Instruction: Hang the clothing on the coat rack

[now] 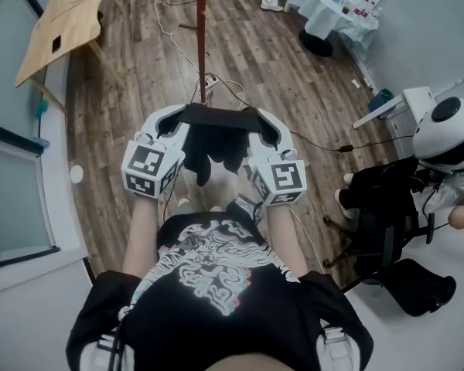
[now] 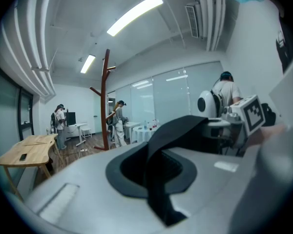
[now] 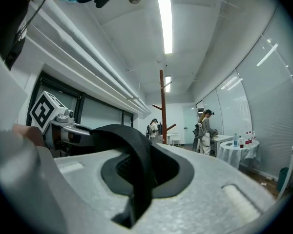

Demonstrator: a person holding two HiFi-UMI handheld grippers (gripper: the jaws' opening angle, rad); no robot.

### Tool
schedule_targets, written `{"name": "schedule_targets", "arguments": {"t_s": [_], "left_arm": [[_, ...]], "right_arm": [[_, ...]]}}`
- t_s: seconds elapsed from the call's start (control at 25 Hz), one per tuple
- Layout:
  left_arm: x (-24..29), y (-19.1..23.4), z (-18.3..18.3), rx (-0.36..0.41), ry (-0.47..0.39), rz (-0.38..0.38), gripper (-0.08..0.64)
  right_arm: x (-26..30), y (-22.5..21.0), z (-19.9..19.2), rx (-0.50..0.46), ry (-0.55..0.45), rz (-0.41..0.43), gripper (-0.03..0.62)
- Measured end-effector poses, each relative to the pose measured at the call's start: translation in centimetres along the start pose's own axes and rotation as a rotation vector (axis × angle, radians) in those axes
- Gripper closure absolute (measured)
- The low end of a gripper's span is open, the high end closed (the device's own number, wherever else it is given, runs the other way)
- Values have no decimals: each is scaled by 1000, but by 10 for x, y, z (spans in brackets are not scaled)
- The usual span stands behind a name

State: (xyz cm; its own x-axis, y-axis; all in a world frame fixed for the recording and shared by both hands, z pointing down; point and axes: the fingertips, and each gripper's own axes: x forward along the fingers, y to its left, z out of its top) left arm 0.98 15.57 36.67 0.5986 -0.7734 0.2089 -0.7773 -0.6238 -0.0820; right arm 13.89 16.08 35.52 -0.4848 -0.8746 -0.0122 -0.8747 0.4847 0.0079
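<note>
While the left gripper (image 1: 176, 122) and right gripper (image 1: 261, 124) each clamp one end of the black garment (image 1: 216, 141), stretched crosswise between them, the coat rack (image 1: 202, 37) stands straight ahead, about equally near both.

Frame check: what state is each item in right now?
coat rack: upright, nothing hung on it.
garment: held up, stretched between both grippers, not on the coat rack.
left gripper: shut on the garment.
right gripper: shut on the garment.
</note>
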Motion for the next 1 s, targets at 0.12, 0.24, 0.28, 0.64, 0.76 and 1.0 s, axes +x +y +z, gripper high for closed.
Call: {"name": "schedule_targets", "arguments": {"t_s": [0.12,0.24,0.28,0.64,0.76,1.0], "left_arm": [[5,-1,4,24,1,13,554],[9,4,3,21,5,17,552],[10,7,1,15,5,19,554],[39,44,-5,-21,-24,48,554],[54,57,-9,-32,-28,45,554],[91,79,-8,-45,-35,25,554]], "right_arm": [[2,-6,1,2,-4,0,569],[8,-7,-1,7,1,2,569],[11,-6,-2,7,3,9,569],[55,-8,-7,-2,16,38,569],[71,-11,-10,0,17,39,569],[103,-36,-21,8,34,10,569]]}}
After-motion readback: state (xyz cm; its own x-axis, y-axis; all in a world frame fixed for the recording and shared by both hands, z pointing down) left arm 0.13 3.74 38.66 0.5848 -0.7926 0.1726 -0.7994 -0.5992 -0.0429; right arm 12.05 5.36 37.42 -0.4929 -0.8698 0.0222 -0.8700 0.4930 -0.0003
